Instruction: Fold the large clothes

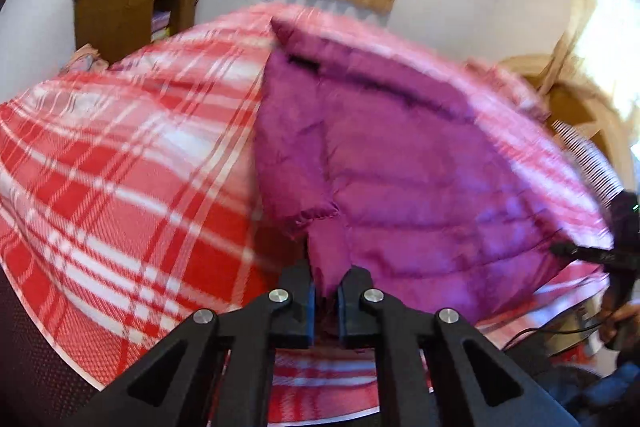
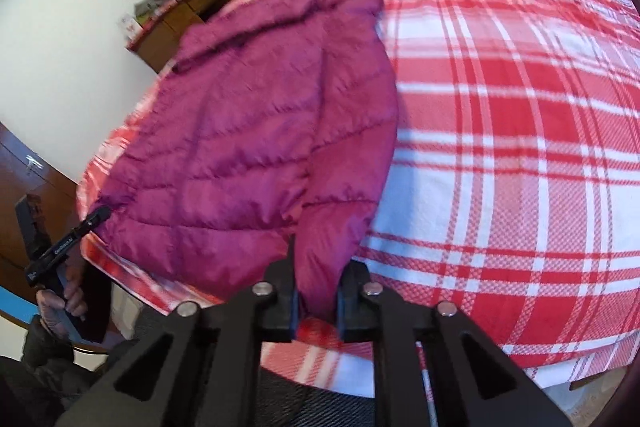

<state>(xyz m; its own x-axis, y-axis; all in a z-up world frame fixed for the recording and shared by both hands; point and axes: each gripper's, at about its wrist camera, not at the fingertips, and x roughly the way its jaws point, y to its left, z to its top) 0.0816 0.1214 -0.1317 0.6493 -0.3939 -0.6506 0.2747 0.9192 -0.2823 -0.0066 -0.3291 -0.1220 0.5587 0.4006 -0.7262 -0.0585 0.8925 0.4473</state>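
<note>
Gripping hem corners of purple puffer jacket (image 1: 400,147): left claw (image 1: 326,291) and right claw (image 2: 318,291) both clamped on fabric; bedspread (image 2: 500,147) ahead; lift evenly, keep hem taut

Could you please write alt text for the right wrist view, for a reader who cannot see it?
The right gripper pinches a corner of a magenta quilted puffer jacket spread on a bed with a red-and-white plaid bedsheet. At far left, the left gripper reaches the jacket's other near corner; a brown wooden cabinet stands behind.
</note>
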